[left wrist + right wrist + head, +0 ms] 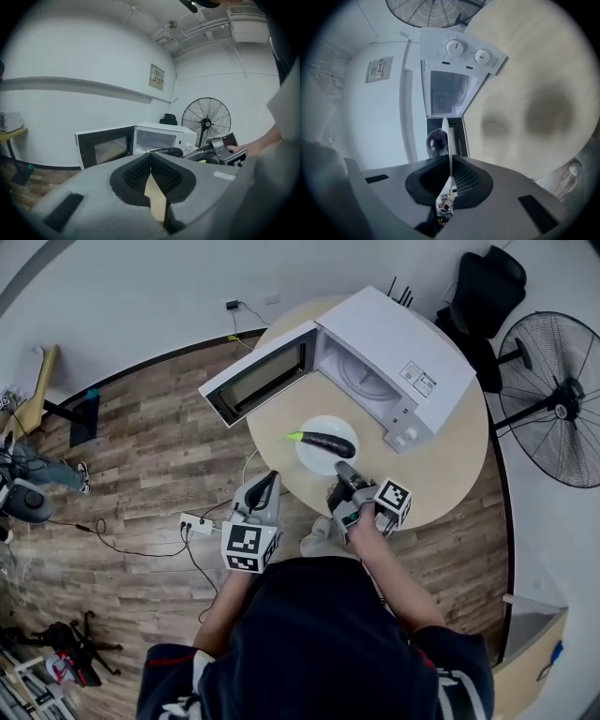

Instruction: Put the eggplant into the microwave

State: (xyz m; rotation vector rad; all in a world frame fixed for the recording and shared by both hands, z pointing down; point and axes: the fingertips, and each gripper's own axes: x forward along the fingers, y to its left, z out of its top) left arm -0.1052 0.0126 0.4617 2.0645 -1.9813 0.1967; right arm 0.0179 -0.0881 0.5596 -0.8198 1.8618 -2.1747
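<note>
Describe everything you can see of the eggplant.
The eggplant is long, slim and glossy dark purple, with a bright green stem end toward the head view's left. It lies on its side across a white plate on the round table, in front of the open microwave. Nothing grips it; the right gripper has its jaws shut on the plate's rim nearby.

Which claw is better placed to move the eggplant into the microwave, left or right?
Right. The right claw grips the plate rim, eggplant on it, facing the open microwave. The left claw is shut, empty, at the table's edge.
</note>
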